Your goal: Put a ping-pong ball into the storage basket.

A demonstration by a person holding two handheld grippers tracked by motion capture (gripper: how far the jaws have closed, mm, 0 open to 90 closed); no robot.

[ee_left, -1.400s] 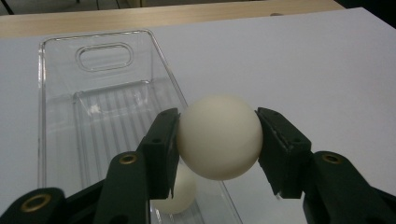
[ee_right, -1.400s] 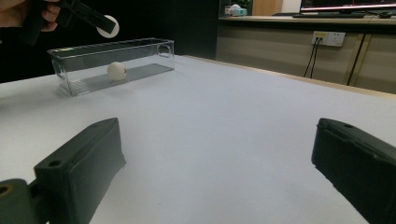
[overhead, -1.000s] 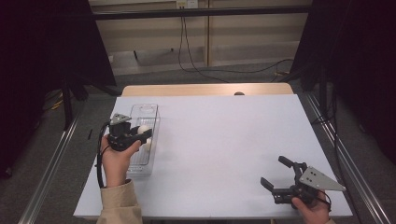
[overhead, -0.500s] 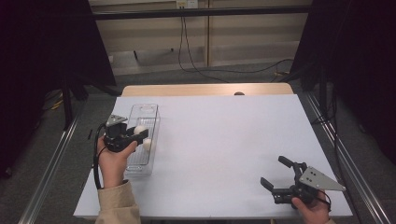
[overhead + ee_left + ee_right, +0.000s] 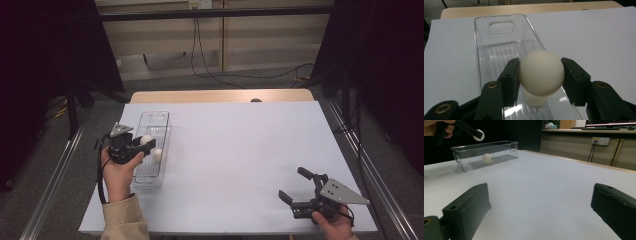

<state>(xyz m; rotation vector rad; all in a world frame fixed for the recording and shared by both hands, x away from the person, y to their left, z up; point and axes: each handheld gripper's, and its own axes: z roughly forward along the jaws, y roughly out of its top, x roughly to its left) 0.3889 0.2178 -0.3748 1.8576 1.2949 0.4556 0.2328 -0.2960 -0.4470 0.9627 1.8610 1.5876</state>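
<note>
My left gripper [image 5: 540, 68] is shut on a white ball [image 5: 541, 72] and holds it in the air over a clear plastic tray [image 5: 499, 40]. In the high view that gripper [image 5: 142, 144] hovers above the tray's [image 5: 159, 120] middle at the table's left, the held ball [image 5: 147, 139] between its jaws. A second white ball [image 5: 158, 154] lies on the tray floor just beneath; it peeks out under the held ball [image 5: 534, 100]. My right gripper [image 5: 291, 183] rests at the table's near right, open and holding nothing [image 5: 540, 205]. From there I see the far tray [image 5: 499, 146], its ball [image 5: 487, 158] and the held ball [image 5: 479, 135].
The white table top [image 5: 240, 150] stretches between the two grippers. A wooden strip [image 5: 220, 96] runs along its far edge. Metal rails [image 5: 55, 175] flank the table on both sides, and cables [image 5: 210, 65] lie on the floor behind.
My left hand has shifted only slightly over the tray, still with the ball in its jaws. The right gripper has stayed in place.
</note>
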